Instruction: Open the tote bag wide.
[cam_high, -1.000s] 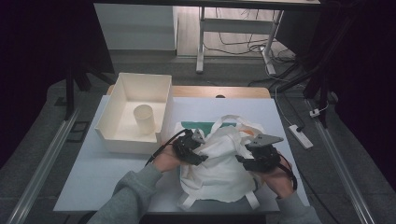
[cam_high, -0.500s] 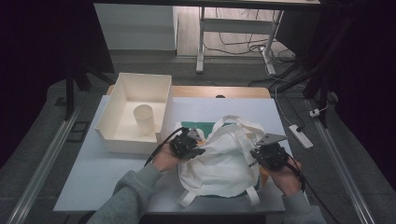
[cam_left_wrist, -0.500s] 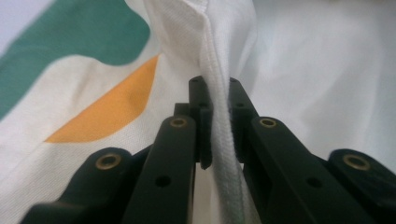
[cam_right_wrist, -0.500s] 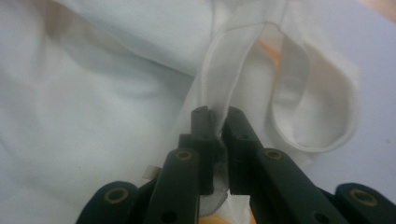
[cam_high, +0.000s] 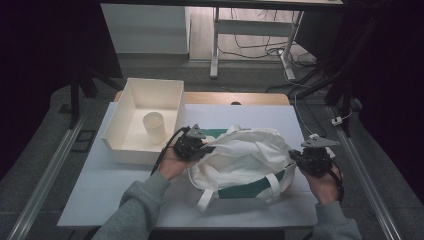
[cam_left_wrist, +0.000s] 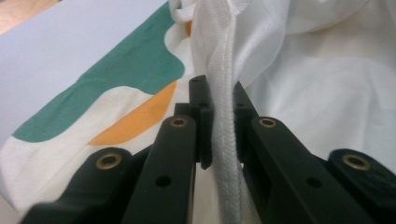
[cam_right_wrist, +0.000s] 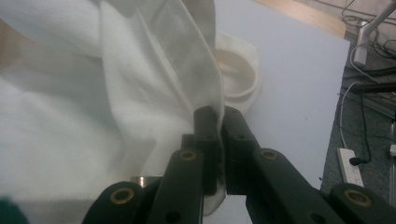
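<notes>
We note a white fabric bag (cam_high: 245, 160) with green and orange wavy patches left of the black left jaws, a white strap between them, a pale grey-white bench (cam_high: 100, 190), and a cream box (cam_high: 131, 135).

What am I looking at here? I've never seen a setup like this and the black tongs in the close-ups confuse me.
A person sits at a table and works with two hand-held grippers, tongs with two black jaws. The wide picture comes from a camera above the table. The two close-ups come from cameras riding on the tongs, looking along the jaws.

On the table lies a white cloth bag with green and orange patches, and beside it a white box with a cup inside.

The left gripper is shut on a woven edge of the bag. The right gripper is shut on the bag's cloth at the opposite side. Together they seem to be pulling the bag open.
</notes>
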